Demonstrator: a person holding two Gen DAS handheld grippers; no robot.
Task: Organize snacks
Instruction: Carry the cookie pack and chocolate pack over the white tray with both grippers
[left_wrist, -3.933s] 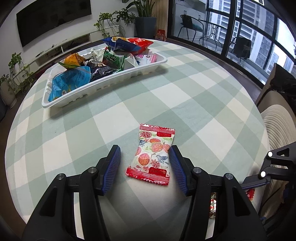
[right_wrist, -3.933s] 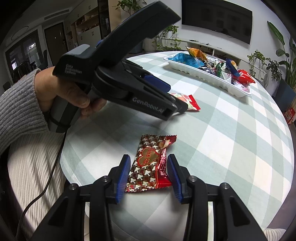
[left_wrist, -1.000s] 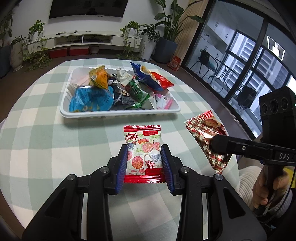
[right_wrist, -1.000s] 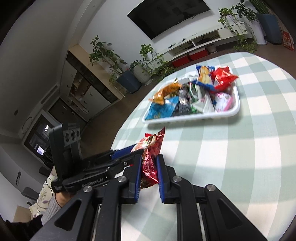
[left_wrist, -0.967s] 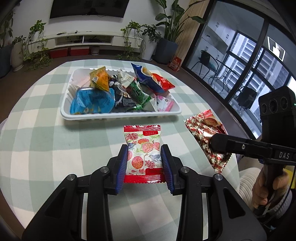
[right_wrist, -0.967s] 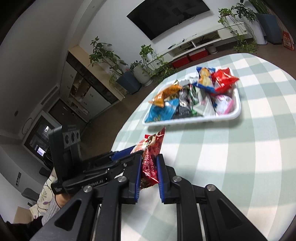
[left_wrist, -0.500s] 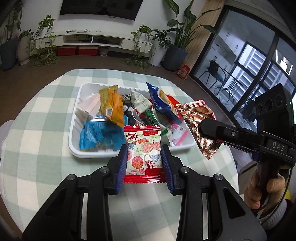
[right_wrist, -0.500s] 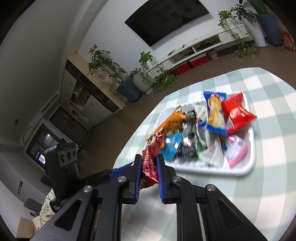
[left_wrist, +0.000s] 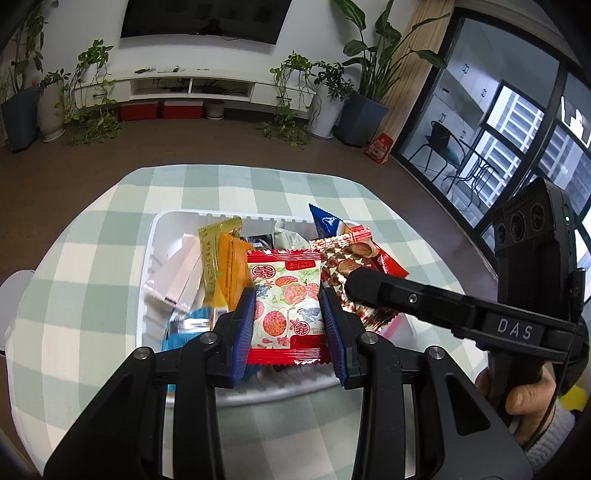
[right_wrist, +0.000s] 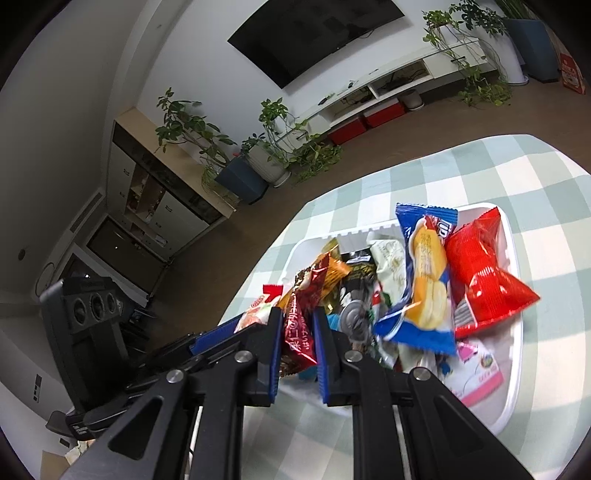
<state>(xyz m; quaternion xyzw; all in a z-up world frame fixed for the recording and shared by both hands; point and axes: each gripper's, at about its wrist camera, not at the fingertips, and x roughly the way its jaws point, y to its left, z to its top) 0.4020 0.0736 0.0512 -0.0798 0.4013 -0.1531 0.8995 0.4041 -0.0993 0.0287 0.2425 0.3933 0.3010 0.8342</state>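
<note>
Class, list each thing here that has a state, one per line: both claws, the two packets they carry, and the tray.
Left claw: shut on fruit packet.
Fruit packet: held above tray.
Right claw: shut on star packet.
Star packet: held edge-on above tray.
Tray: on table, piled with snacks.

A: Over the white tray (left_wrist: 155, 258) now, and it's crowded: the yellow-and-orange packet (left_wrist: 221, 266) stands up tall near the tray's left end, the blue packet (right_wrist: 421, 280) and the red bag (right_wrist: 484, 273) are heaped at its right end

B: Any gap?

A: Bare floor shows at the tray's far left corner, beside the pale pink pack (left_wrist: 181, 277). The right gripper (right_wrist: 297, 328) reaches across the tray's right half, barring that side. Checked tablecloth (left_wrist: 85, 266) around the tray lies open
</note>
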